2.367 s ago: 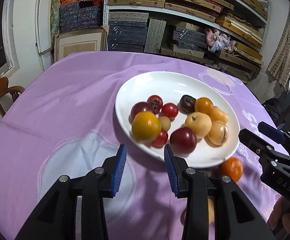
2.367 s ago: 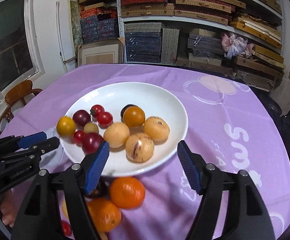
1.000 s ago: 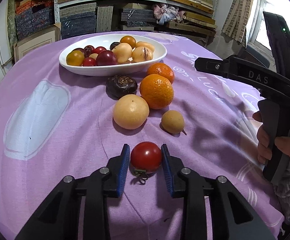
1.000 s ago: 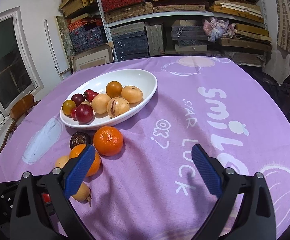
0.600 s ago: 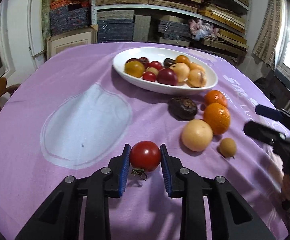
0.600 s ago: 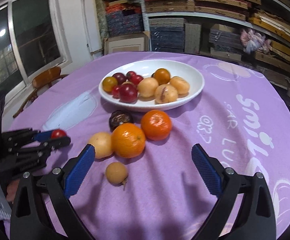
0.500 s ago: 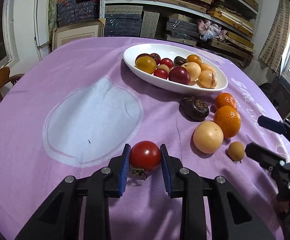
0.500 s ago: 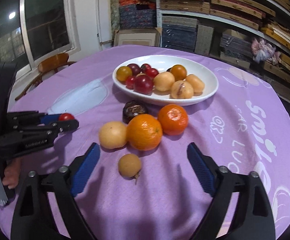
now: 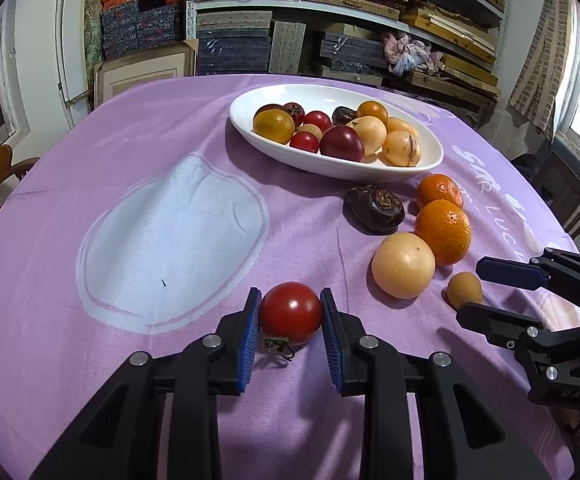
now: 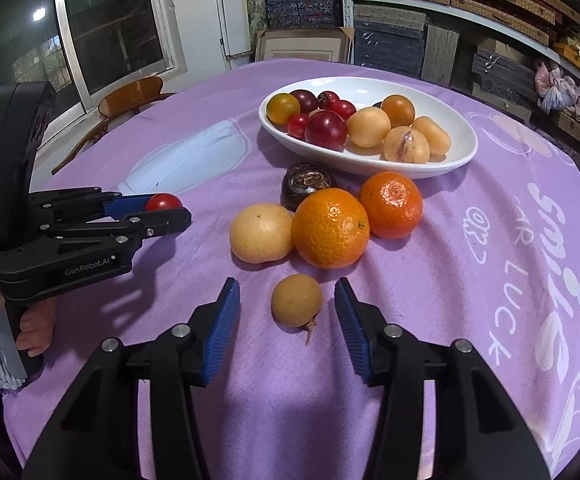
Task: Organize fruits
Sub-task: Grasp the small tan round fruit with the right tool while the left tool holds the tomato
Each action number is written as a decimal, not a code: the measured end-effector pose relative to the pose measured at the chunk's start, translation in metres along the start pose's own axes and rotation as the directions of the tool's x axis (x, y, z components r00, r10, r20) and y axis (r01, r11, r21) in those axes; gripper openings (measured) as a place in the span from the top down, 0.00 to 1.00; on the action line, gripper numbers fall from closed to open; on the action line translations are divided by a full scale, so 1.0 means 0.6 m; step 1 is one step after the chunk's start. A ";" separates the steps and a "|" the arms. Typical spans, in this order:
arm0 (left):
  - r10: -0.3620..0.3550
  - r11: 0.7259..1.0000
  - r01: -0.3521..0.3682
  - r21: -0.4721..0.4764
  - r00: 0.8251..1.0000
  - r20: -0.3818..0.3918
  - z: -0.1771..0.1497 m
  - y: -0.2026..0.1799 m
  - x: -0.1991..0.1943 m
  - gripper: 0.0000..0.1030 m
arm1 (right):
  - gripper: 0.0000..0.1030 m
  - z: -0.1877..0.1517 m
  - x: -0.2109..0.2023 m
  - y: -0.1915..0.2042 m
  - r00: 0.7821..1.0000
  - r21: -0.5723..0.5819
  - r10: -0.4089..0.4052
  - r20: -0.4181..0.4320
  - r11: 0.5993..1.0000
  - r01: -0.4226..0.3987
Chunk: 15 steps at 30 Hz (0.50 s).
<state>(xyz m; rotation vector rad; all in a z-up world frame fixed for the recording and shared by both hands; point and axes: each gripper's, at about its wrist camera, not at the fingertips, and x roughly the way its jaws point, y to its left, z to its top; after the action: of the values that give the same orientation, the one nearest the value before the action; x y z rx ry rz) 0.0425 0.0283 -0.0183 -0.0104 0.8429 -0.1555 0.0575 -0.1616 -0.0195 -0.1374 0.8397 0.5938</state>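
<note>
The left gripper [image 9: 290, 334] is clamped on a red tomato [image 9: 290, 312] just above the purple tablecloth [image 9: 90, 152]. The right gripper [image 10: 288, 322] brackets a small tan fruit [image 10: 296, 300] lying on the cloth; its jaws have just been closing, pads not touching it. The white dish [image 10: 455, 140] of fruit sits beyond.

The left gripper [image 10: 168, 212] body carries white lettering "GenRobot.AI". The purple tablecloth [image 10: 489, 220] bears white print reading "smile" and "STAR LUCK", with smaller Korean characters beside it. The right gripper [image 9: 489, 292] housing shows faint embossed letters, possibly "DAS", too dim to confirm.
</note>
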 end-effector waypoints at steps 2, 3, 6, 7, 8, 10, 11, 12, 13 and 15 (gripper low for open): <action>0.000 1.000 0.000 0.003 1.000 0.001 0.000 -0.001 0.000 0.71 | 0.60 -0.001 0.004 0.002 1.000 0.000 0.004 -0.009 1.000 -0.004; 0.000 1.000 0.000 0.003 1.000 0.002 0.000 -0.002 0.001 0.71 | 0.62 -0.001 0.006 0.002 1.000 0.000 0.006 -0.011 1.000 -0.006; 0.000 1.000 0.000 0.003 1.000 0.002 -0.001 -0.002 0.001 0.71 | 0.71 -0.002 0.008 0.002 1.000 0.004 0.004 -0.014 1.000 -0.004; 0.000 1.000 0.000 0.003 1.000 0.002 -0.001 -0.003 0.001 0.71 | 0.71 -0.002 0.009 -0.001 1.000 0.011 0.006 -0.016 1.000 -0.006; 0.000 1.000 0.000 0.004 1.000 0.002 -0.001 -0.003 0.001 0.71 | 0.71 -0.002 0.011 -0.003 1.000 0.019 0.012 -0.021 1.000 -0.012; -0.006 1.000 0.006 0.005 1.000 0.000 -0.001 -0.003 0.001 0.71 | 0.71 -0.004 0.018 -0.007 0.999 0.032 0.017 -0.035 0.999 -0.016; -0.011 1.000 0.011 0.007 1.000 -0.003 -0.001 -0.004 0.002 0.71 | 0.71 -0.005 0.021 -0.006 0.999 0.029 0.013 -0.042 1.000 -0.012; -0.017 1.000 0.017 0.005 1.000 -0.010 -0.001 -0.004 0.004 0.71 | 0.71 -0.005 0.022 -0.005 0.999 0.025 0.007 -0.041 1.000 -0.006; -0.021 1.000 0.021 0.001 1.000 -0.015 -0.001 -0.003 0.005 0.71 | 0.71 -0.005 0.021 -0.005 0.999 0.022 0.007 -0.040 1.000 -0.006; -0.026 1.000 0.026 -0.008 0.999 -0.027 -0.001 -0.001 0.008 0.71 | 0.72 -0.005 0.019 -0.005 0.999 0.022 0.008 -0.033 1.000 -0.007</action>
<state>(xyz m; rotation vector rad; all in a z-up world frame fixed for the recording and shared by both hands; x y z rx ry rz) 0.0452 0.0269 -0.0223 -0.0266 0.8709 -0.1768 0.0628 -0.1600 -0.0300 -0.1244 0.8784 0.5909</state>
